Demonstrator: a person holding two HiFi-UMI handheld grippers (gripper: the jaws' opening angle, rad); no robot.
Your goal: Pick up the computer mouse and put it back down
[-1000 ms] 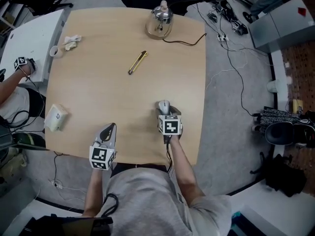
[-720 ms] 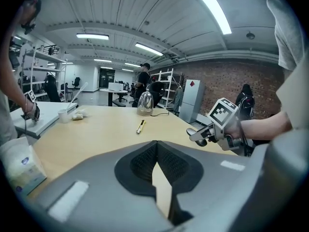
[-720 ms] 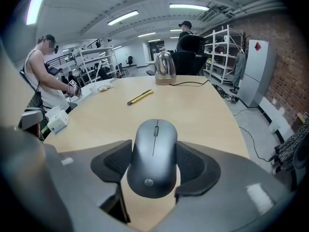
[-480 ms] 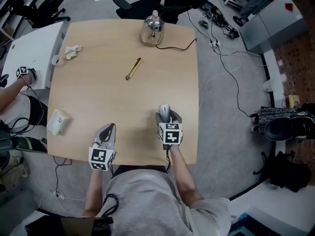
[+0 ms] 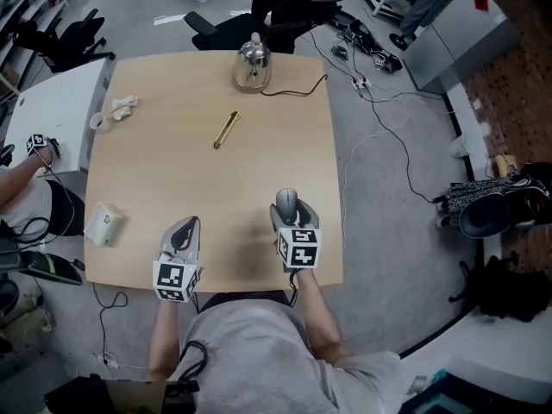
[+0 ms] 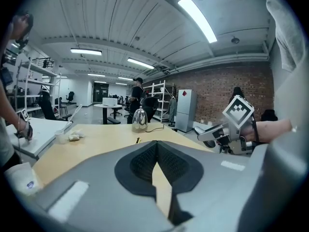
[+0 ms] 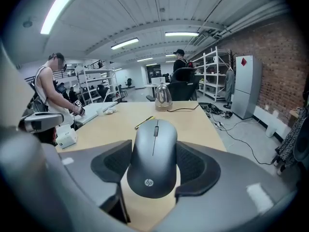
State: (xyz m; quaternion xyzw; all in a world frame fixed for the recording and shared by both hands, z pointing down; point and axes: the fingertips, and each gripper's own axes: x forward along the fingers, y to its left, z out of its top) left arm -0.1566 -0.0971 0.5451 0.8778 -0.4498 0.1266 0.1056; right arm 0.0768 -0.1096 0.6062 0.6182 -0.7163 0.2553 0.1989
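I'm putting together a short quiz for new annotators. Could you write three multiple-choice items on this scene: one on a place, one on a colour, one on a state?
1. Where on the table does the kettle stand?
A. At its far edge
B. At its near edge
C. In its middle

2. What colour is the utility knife?
A. Red
B. Yellow
C. Blue

3. What is the state of the right gripper?
A. Open and empty
B. Shut on the knife
C. Shut on the computer mouse

Answers:
1 A: the head view shows it at the far edge.
2 B: its body is yellow.
3 C: in the right gripper view the jaws press on the mouse's sides.
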